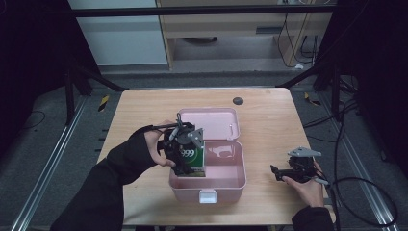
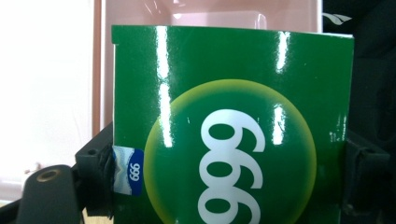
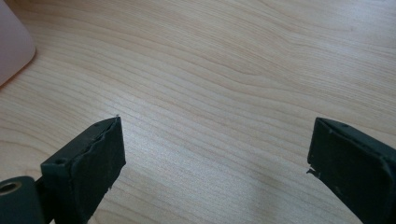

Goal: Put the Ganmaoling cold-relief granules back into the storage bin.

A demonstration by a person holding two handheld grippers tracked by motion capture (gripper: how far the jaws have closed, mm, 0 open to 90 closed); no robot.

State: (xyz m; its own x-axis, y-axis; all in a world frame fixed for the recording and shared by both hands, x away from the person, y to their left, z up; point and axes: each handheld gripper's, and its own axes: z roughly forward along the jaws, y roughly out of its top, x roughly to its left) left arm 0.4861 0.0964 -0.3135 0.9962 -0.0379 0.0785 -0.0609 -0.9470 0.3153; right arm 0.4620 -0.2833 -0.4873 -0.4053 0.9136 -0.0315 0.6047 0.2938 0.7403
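overhead, high view:
table: a wooden table [image 1: 144, 120] with a pink case [image 1: 226, 185] near its middle, lid [image 1: 211, 122] swung back flat behind the tray.
left gripper: the left gripper [image 1: 185, 156] sits over the left end of the case, held by a hand [image 1: 159, 144] in a dark sleeve, its grey plate on top.
green box: a green box [image 1: 195, 161] marked 999 stands upright in the left end of the tray, its upper part above the rim, clamped in the left gripper.
right gripper: the right gripper [image 1: 276, 172] rests low on the table right of the case, well apart from it, pointing toward it, with its cable trailing to the right.

left gripper view:
box: the green box [image 2: 233, 116] stands close before the lens, glossy, its big 999 printed upside down as seen here, with a small blue label at its left edge.
jaws: both black jaws press the box's two sides, so the grip is closed on the box at a middling width.
case: the pink case [image 2: 210, 14] lies beyond the box's far edge.

right gripper view:
jaws: the two black jaws stand wide apart with nothing between them.
table: bare wood grain [image 3: 210, 93] lies under them.
case: a rounded pink corner [image 3: 14, 46] is at upper left, clear of the jaws.
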